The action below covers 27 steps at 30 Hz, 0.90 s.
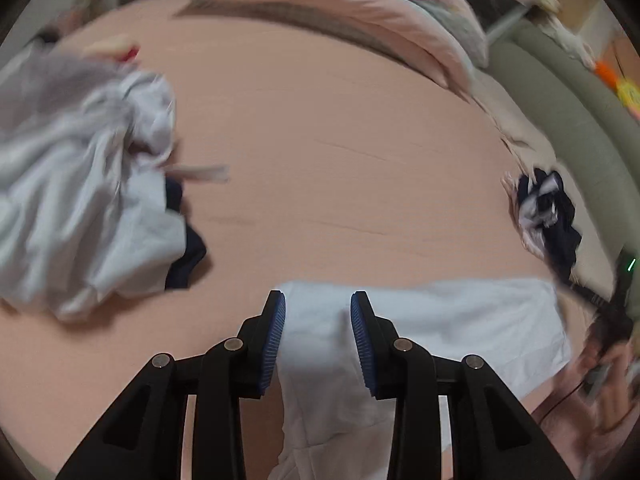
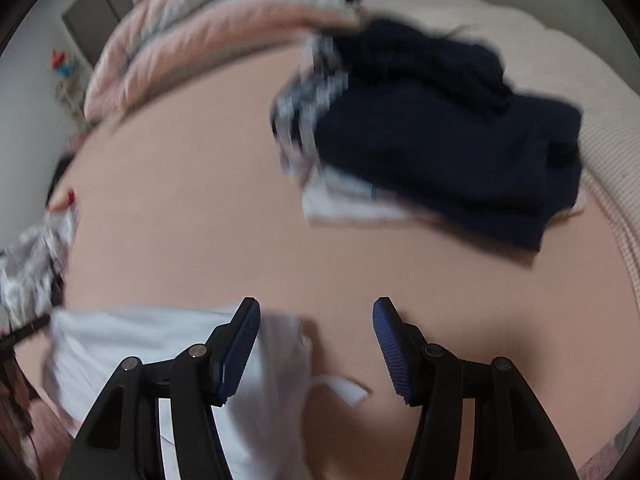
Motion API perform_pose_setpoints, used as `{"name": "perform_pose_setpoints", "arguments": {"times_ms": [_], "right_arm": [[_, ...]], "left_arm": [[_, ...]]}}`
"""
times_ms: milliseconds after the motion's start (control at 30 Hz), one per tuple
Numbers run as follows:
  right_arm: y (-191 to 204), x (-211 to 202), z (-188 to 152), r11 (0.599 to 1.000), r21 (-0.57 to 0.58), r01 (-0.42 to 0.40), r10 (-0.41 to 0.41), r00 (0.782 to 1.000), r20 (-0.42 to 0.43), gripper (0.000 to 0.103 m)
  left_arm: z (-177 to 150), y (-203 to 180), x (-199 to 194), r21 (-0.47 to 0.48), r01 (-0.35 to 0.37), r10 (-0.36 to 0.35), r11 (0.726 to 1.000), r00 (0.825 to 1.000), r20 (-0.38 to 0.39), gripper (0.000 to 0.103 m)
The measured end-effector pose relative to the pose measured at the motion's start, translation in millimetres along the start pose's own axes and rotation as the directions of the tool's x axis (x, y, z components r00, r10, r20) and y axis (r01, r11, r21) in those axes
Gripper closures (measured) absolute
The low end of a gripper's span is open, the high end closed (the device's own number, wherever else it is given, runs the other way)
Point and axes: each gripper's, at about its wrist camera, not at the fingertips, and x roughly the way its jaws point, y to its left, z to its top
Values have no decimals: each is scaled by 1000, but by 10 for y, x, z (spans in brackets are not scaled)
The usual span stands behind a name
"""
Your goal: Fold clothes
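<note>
White garment (image 1: 460,320) on pink bed (image 1: 320,140), long axis crosswise — raised fold between left tool (image 1: 318,298) pads, parted, not pinching; right tool (image 2: 316,304) wide, empty, over garment's right end, edge just inside.

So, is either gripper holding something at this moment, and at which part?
Nothing is gripped. The white garment lies on the pink bed sheet; a fold of it sits between the open left gripper, pads apart from it. The right gripper is open, empty.

One folded white garment (image 1: 460,320), two heaps of clothes (image 1: 80,184) (image 2: 448,152), one pink quilt (image 1: 340,4)
</note>
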Motion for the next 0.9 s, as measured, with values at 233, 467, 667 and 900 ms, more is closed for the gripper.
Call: {"name": "perform_pose_setpoints", "arguments": {"times_ms": [233,467,667,900], "right_arm": [[378,184,-257,968,-238,84,-110,989,-98,44],[712,-311,-818,884,-452,118,-121,992,23,43],[690,-218,-1056,905,-413,101,-127,991,-36,42],[482,-350,-995,936,-346,59,-94,992,-87,42]], "left_arm": [[-14,-138,252,67,-175,180,982,981,-69,68],[-436,-682,-138,231,-97,102,968,995,-8,68],[-637,-577,-116,198,-102,111,975,993,-37,67],[-751,-567,-333,235,-146,147,961,989,10,62]]}}
